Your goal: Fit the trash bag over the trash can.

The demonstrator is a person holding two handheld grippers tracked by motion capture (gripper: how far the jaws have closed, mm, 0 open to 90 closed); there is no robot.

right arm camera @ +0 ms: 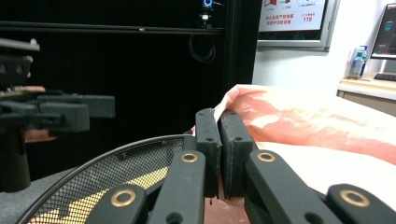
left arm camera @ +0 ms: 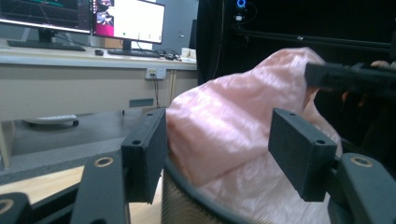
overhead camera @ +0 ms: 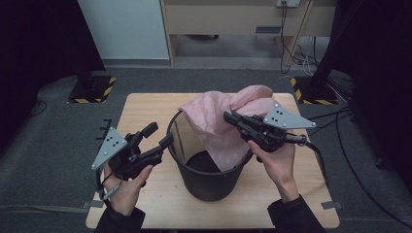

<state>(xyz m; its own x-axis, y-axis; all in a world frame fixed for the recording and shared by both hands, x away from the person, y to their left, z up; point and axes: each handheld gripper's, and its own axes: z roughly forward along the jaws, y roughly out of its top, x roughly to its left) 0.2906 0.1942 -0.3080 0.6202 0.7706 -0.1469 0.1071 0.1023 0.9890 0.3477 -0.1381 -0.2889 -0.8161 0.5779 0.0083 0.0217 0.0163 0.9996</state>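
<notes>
A black mesh waste bin (overhead camera: 209,182) stands on the wooden table (overhead camera: 145,104). A pink plastic bag (overhead camera: 218,121) hangs over the bin's far right rim and down into it. My right gripper (overhead camera: 227,116) reaches in from the right above the bin. In the right gripper view its jaws (right arm camera: 218,116) are shut on an edge of the bag (right arm camera: 303,121). My left gripper (overhead camera: 159,135) is open just outside the bin's left rim. In the left gripper view its pads (left arm camera: 144,154) stand apart with nothing pressed between them, and the bag (left arm camera: 233,126) and the bin rim (left arm camera: 187,196) lie beyond.
The bin sits mid-table, with bare wood on either side and in front of it. Grey carpet surrounds the table. Stand bases with yellow-black tape (overhead camera: 92,90) are on the floor behind, cables trail at the right (overhead camera: 340,126), and a desk with monitors (left arm camera: 126,21) stands farther off.
</notes>
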